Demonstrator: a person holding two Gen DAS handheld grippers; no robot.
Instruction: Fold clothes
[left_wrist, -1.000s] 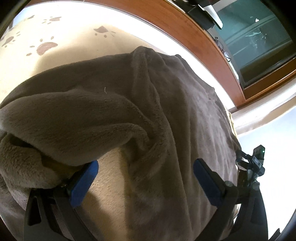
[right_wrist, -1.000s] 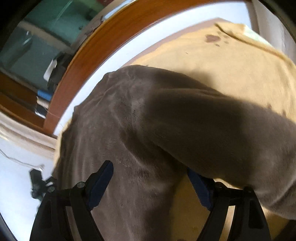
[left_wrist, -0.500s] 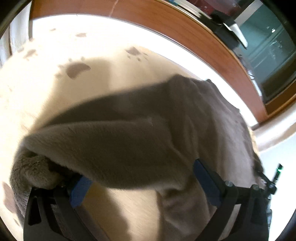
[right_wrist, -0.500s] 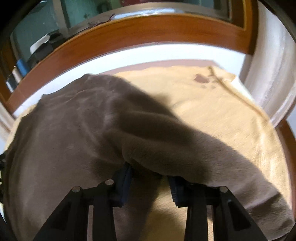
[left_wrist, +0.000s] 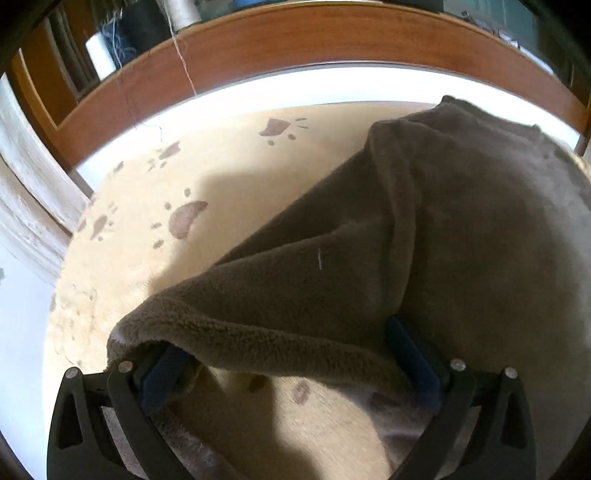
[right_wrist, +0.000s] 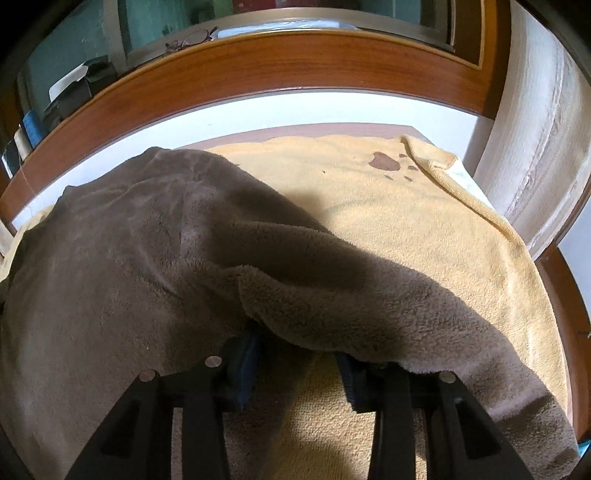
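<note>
Compared with a second ago, the right gripper (right_wrist: 299, 363) has narrowed markedly: its blue pads, then wide apart with brown fabric between them, now stand much closer and have eased back slightly. The edge of the brown fleece garment (right_wrist: 155, 258) drapes over the pad tips; whether they pinch it cannot be told. The left gripper (left_wrist: 288, 363) has swung round, so the wooden ledge now arcs across 12 o'clock in its view instead of 2 o'clock. Its fingers (left_wrist: 413, 365) stand wide apart, the garment's folded hem (left_wrist: 258, 332) lying across and over both tips, not clamped.

The garment lies on a cream paw-print towel (left_wrist: 221, 173) covering the table, bunched toward 3 o'clock in the left view and 9 o'clock in the right view.

Surroundings: a reddish-brown wooden window ledge (right_wrist: 295, 62) at 12 o'clock, a white curtain (right_wrist: 535, 147) at 2 o'clock. The draped fleece hides the pad tips of both grippers.
</note>
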